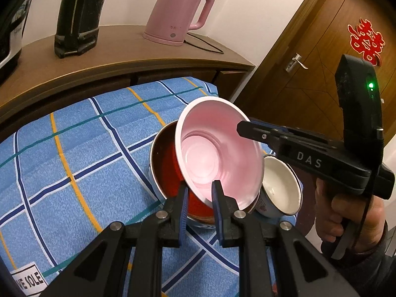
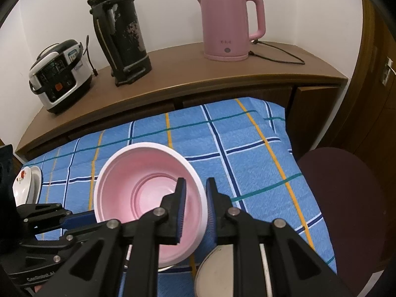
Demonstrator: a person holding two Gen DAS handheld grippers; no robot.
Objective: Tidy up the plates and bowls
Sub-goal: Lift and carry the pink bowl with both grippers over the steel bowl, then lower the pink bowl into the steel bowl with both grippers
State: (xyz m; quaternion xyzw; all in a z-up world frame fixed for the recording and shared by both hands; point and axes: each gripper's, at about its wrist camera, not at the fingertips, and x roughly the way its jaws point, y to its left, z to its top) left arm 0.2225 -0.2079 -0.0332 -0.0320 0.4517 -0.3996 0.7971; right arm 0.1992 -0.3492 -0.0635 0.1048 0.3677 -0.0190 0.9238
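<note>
Pink plastic bowl is the thing in hand: it hangs tilted, its open side turned toward the left claw, and both claws pinch its white rim. The left claw is closed on the near rim of the bowl, one finger inside and one outside. The right claw is closed on the opposite side of the rim in the same way; in the left wrist view its black fingers reach in from the bowl's right. So the bowl sits between the two claws, each as near as the other, with its rim plane running from one claw to the other.

Just behind and below the pink bowl lies a red-lined metal bowl, resting on the blue checked cloth that covers the bench. The pink bowl overlaps its mouth, and I judge the coming move is to lower it into this one; that turns on levelling the tilt so the pink base points down into the red hollow. Whether the two already touch I cannot tell.

Just right of the pink bowl a small white enamel cup lies on its side. Well to the bowl's left in the right wrist view, white flowered plates stand at the cloth's edge. Beyond the bowl, on a wooden shelf, stand a pink kettle, a dark flask and a cooker.
</note>
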